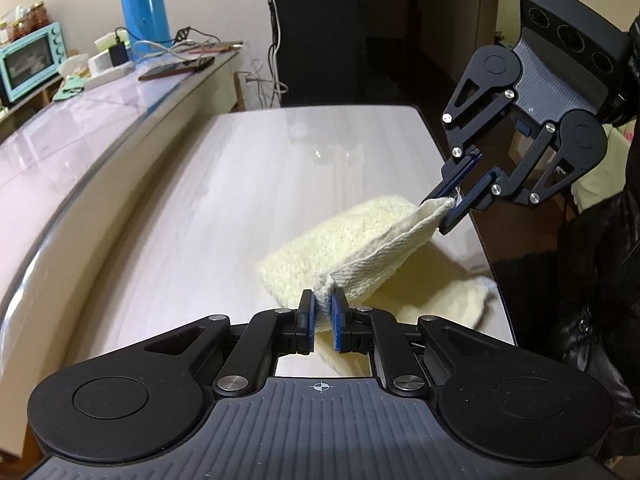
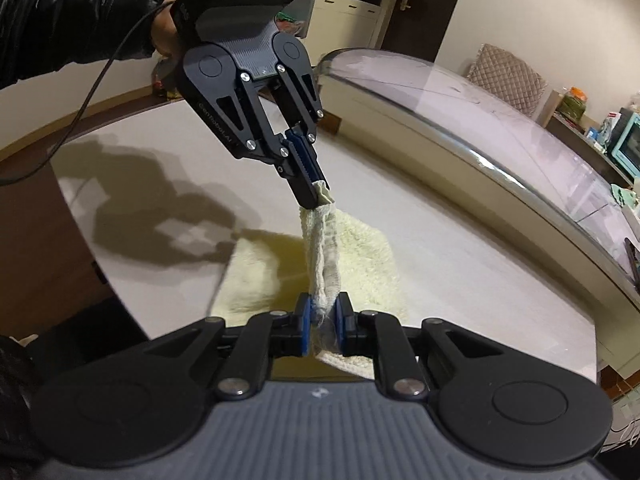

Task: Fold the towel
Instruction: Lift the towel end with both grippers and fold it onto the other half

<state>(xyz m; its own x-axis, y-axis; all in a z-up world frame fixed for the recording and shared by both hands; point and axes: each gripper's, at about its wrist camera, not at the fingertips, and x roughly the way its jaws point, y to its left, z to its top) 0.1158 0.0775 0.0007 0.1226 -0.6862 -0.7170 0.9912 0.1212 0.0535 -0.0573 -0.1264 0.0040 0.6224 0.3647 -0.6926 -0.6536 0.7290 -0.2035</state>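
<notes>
A pale yellow fluffy towel (image 1: 360, 236) lies partly on the light table (image 1: 180, 208), with one edge lifted and pulled taut between both grippers. My left gripper (image 1: 322, 304) is shut on one corner of that edge, close to the camera. My right gripper (image 1: 448, 212) pinches the other corner, above the table's right side. In the right wrist view the towel (image 2: 360, 256) edge runs as a narrow band from my right gripper (image 2: 323, 310) up to my left gripper (image 2: 320, 196). The rest of the towel sags onto the table (image 2: 460, 272) beneath.
A long glossy counter (image 1: 80, 132) runs along the table's left, bearing a blue thermos (image 1: 144, 4), a teal toaster oven (image 1: 28, 60), cables and a phone (image 1: 176, 68). A person's black sleeve (image 2: 60, 12) holds the left gripper. The table's right edge (image 1: 492, 276) is near the towel.
</notes>
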